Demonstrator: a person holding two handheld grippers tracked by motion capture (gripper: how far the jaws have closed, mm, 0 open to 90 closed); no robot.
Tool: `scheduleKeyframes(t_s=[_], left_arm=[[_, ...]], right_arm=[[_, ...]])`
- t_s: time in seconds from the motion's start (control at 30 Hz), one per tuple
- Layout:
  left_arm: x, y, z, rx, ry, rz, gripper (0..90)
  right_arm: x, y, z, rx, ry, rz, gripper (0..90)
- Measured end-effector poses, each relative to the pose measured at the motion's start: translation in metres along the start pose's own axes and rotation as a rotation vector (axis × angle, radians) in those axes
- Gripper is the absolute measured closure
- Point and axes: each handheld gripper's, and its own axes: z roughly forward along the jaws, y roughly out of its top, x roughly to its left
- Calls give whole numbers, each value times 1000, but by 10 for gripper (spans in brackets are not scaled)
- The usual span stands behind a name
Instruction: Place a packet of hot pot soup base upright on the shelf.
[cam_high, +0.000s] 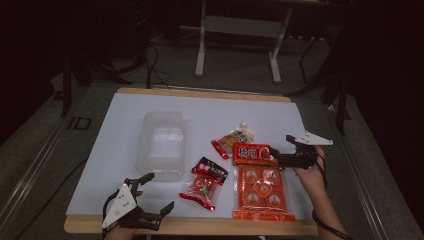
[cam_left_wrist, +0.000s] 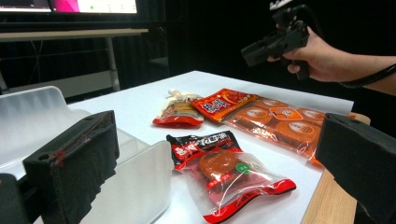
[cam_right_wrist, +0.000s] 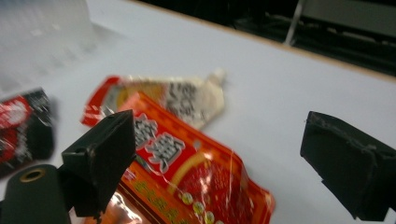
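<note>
Five snack packs right of tub (cam_high: 162, 145) | my right gripper (cam_high: 278, 158) gapes over red pouch (cam_high: 252, 153), likely to grab | left gripper (cam_high: 156, 193) gapes idle near tub's front.

The left gripper (cam_high: 156, 192) is black, with two blocky jaws faced in rough, dark foam; a grey three-cornered plate (cam_high: 119, 205) dotted with small holes sits on top, and a thin black cable loops from its side. The right gripper (cam_high: 282, 147) is the same black build under a matching pale plate (cam_high: 310, 138). A dark strap or cable, hard to tell which, circles the person's right wrist (cam_left_wrist: 369, 77).
</note>
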Motion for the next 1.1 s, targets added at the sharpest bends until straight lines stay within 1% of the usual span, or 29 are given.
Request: scheduleKeyframes(t_s=[0.2,0.37,0.4,0.53,0.6,0.63,0.7,0.77,0.8,0.87,0.9,1.0,1.07,1.1], left_arm=[[0,-1,1,4,0,-1,0],[0,-1,1,11,0,7,0],[0,-1,1,11,1,5,0],[0,-1,1,13,-3,5,0],[0,-2,2,14,-4,7,0],[-1,-2,2,14,-4,8,0],[-1,-2,2,15,-5,8,0],[-1,-2,3,17,-8,7,0],[-1,-2,3,19,-7,7,0],[-1,-2,3,19,-10,8,0],[-1,-2,3,20,-11,9,0],[-2,-2,3,23,-14,11,0],[-1,-2,4,23,-14,10,0],[-1,-2,4,23,-14,10,0]], right_arm=[[-7,-16,12,47,1,31,103],[-10,-29,27,124,-6,26,127],[-10,-31,29,132,-8,22,127],[-14,-39,35,164,-12,37,127],[-16,-43,38,180,-22,38,127],[-17,-45,39,189,-35,36,126],[-19,-46,40,192,-28,44,127],[-18,-46,42,216,-18,8,124],[-17,-46,43,223,-16,7,124],[-19,-46,44,233,-3,13,123],[-20,-46,45,241,3,26,119],[-19,-46,46,245,6,18,120],[-20,-46,46,257,20,41,134],[-20,-46,46,256,23,43,141]])
